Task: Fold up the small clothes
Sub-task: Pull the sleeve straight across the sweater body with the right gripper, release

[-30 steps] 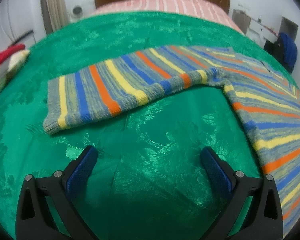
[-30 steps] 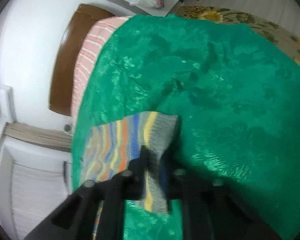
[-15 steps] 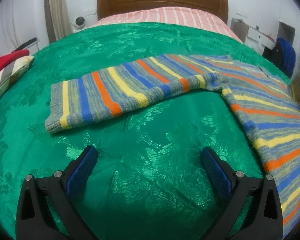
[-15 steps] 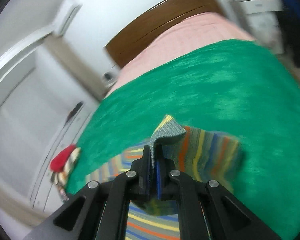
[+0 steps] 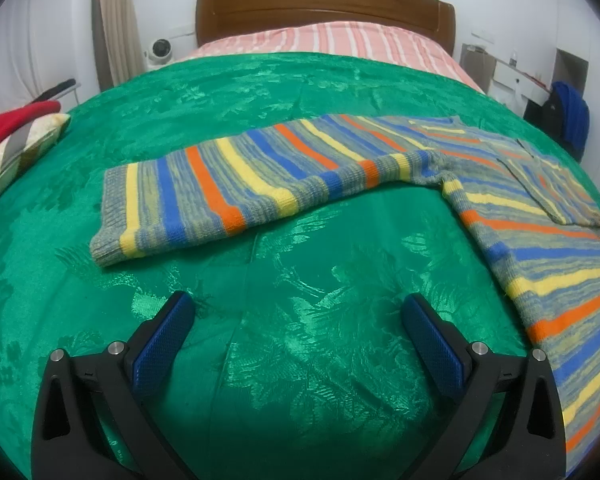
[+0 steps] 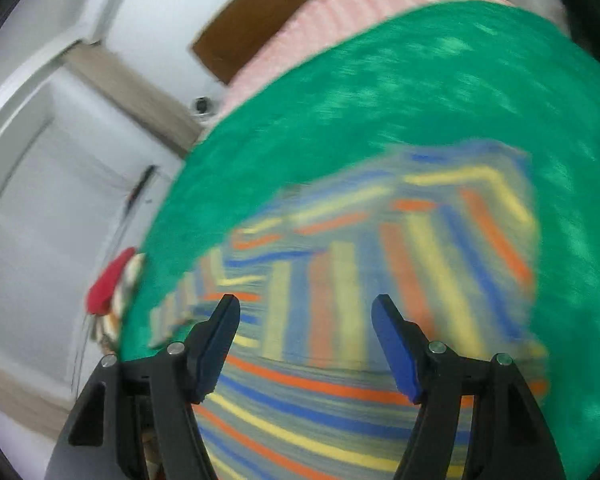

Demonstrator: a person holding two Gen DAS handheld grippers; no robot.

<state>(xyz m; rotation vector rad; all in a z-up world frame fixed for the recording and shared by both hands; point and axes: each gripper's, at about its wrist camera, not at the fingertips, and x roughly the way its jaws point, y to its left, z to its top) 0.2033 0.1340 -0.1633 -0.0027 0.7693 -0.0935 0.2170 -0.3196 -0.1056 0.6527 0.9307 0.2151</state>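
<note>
Sweater [image 5: 380, 168], striped blue, orange and yellow, lies flat on the green bedspread [image 5: 300, 360] of a bed with a wooden headboard [image 5: 324, 4] against a white wall; I note a red item [image 5: 12, 124] at the bed's left edge. One sleeve [image 5: 204, 200] runs out long toward the left, cuff end leftmost; the body extends to the right. My left gripper [image 5: 296, 316] hangs spread wide over bare bedspread. My right gripper [image 6: 306, 310] is opening above the sweater, nothing between its pads; that view is blurred.
</note>
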